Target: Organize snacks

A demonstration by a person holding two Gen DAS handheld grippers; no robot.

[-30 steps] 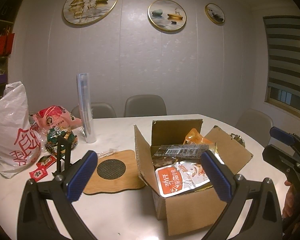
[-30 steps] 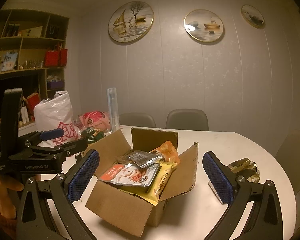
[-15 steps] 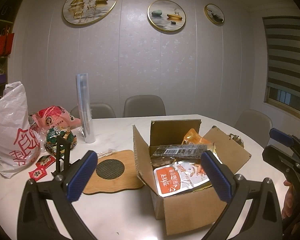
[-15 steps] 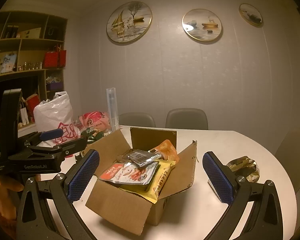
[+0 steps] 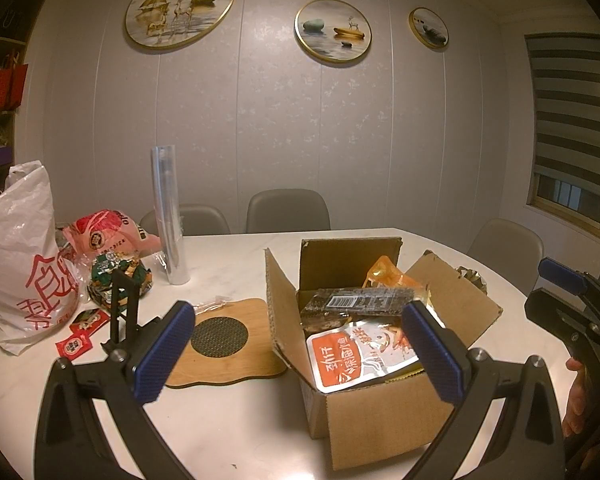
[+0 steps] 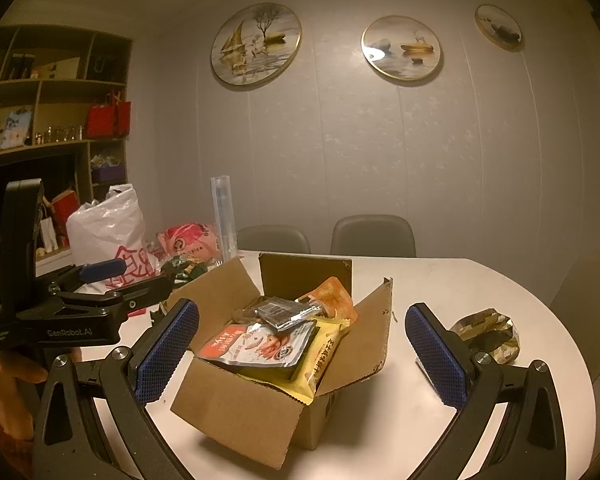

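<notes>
An open cardboard box stands on the white table, full of snack packets. A white and orange packet lies on top, a dark bar and an orange pouch behind it, a yellow packet beneath. My left gripper is open and empty, held in front of the box. My right gripper is open and empty, held before the box from the other side. Each gripper shows at the edge of the other's view.
A white plastic bag, a pink snack bag, a green packet, small red sachets and a clear tube stand at the table's left. A wooden trivet lies beside the box. A gold wrapper lies right.
Both grippers have drifted only slightly; the box sits a touch lower and more central in both views. Nothing was picked up or let go.
</notes>
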